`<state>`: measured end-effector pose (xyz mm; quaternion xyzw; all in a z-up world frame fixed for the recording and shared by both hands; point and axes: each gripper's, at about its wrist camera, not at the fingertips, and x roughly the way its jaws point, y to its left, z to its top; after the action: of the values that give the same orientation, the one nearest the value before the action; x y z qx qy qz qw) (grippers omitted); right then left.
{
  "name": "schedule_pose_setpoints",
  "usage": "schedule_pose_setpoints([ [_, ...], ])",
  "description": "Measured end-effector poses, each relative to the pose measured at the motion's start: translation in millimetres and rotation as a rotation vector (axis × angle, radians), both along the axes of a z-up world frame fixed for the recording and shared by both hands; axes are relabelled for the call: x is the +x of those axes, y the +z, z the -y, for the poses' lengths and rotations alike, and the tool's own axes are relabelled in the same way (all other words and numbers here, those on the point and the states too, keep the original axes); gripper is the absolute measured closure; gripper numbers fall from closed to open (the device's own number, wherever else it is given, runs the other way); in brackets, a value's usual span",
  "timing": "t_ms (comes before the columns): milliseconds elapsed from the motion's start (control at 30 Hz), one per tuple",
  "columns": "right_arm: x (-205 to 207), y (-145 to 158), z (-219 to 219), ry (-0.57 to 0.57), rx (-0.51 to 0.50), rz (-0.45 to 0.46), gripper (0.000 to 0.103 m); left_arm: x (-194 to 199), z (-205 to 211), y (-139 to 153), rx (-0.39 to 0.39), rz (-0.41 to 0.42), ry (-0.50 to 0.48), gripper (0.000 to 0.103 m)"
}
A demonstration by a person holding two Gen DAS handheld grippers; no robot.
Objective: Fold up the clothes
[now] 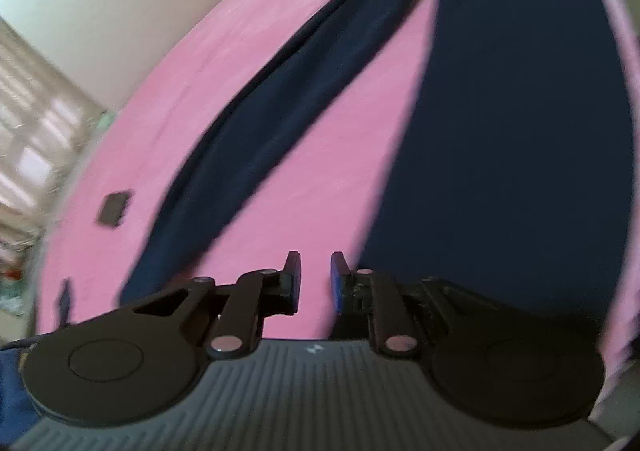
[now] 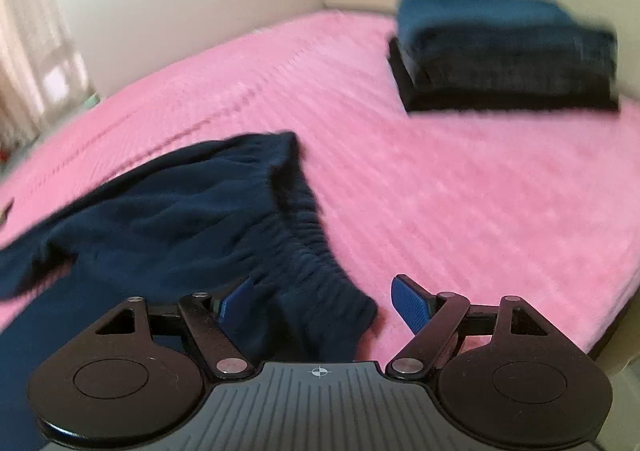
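One trousers (image 2: pixel 192 219), perhaps two folded garments (image 2: pixel 504 51).

A: How is the left gripper (image 1: pixel 316 279) sitting?
B: It is pointing forward and down, level in its own view. Its two blue-padded fingers (image 1: pixel 337 283) are standing parallel with a narrow gap between them, and nothing is lying in that gap.

A: And the right gripper (image 2: pixel 326 303)?
B: It is also angling forward and down. Its jaws are spreading wide, the blue pads (image 2: pixel 410 303) splaying outward in a V. Dark cloth is lying between the fingers, but the pads are not pressing on it.

A: Are any hands or arms showing?
B: None are showing in either wrist view.
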<state>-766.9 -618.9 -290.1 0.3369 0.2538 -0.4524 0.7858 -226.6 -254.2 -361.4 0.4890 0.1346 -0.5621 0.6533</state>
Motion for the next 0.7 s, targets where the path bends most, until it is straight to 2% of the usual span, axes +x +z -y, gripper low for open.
schedule_pose_setpoints([
  [33,-2.8,-5.2,7.2,-0.017,0.040,0.026,0.032,-12.2,2.2,-2.7,0.006,-0.012,-0.020,0.085],
  [67,-5.1,-10.3,11.1,-0.023,0.070,0.051,0.055,-24.5,4.4,-5.4,0.013,-0.024,-0.040,0.085],
  [100,-6.8,-12.9,11.6,-0.030,0.081,0.067,0.055,-34.6,7.4,-9.0,0.022,-0.028,-0.057,0.085],
  [167,-10.4,-7.7,6.3,-0.020,0.057,0.060,0.067,-49.0,13.6,-15.1,0.037,-0.029,-0.083,0.089],
  [200,-14.4,-2.3,0.9,-0.021,0.025,0.054,0.068,-53.3,16.7,-16.3,0.038,-0.026,-0.085,0.089],
  [233,-20.3,5.3,-7.1,-0.024,-0.016,0.049,0.084,-57.6,18.8,-15.9,0.037,-0.028,-0.085,0.089],
  [267,-28.4,11.8,-15.2,-0.024,-0.043,0.049,0.086,-58.5,20.6,-13.9,0.035,-0.034,-0.085,0.089],
  [300,-37.1,17.5,-23.0,-0.024,-0.064,0.049,0.086,-60.9,20.6,-11.2,0.032,-0.041,-0.088,0.089],
  [400,-44.2,7.5,-37.5,0.012,-0.052,-0.025,0.085,-72.6,19.9,-6.2,0.034,-0.049,-0.114,0.087],
  [467,-45.5,-1.9,-37.2,0.009,-0.020,-0.018,0.080,-78.0,23.1,-7.5,0.040,-0.051,-0.127,0.087],
  [500,-45.2,-1.0,-36.9,-0.006,-0.022,-0.007,0.075,-79.8,24.7,-8.1,0.041,-0.053,-0.129,0.087],
  [567,-38.9,8.5,-40.8,-0.012,-0.077,-0.022,0.032,-83.4,27.6,-8.7,0.041,-0.053,-0.133,0.087],
  [633,-28.1,23.2,-43.9,0.047,-0.159,-0.029,0.030,-85.3,28.8,-7.3,0.039,-0.061,-0.135,0.087],
  [700,-15.9,33.0,-38.1,0.089,-0.193,-0.032,0.030,-84.5,29.7,-6.5,0.033,-0.069,-0.128,0.085],
])
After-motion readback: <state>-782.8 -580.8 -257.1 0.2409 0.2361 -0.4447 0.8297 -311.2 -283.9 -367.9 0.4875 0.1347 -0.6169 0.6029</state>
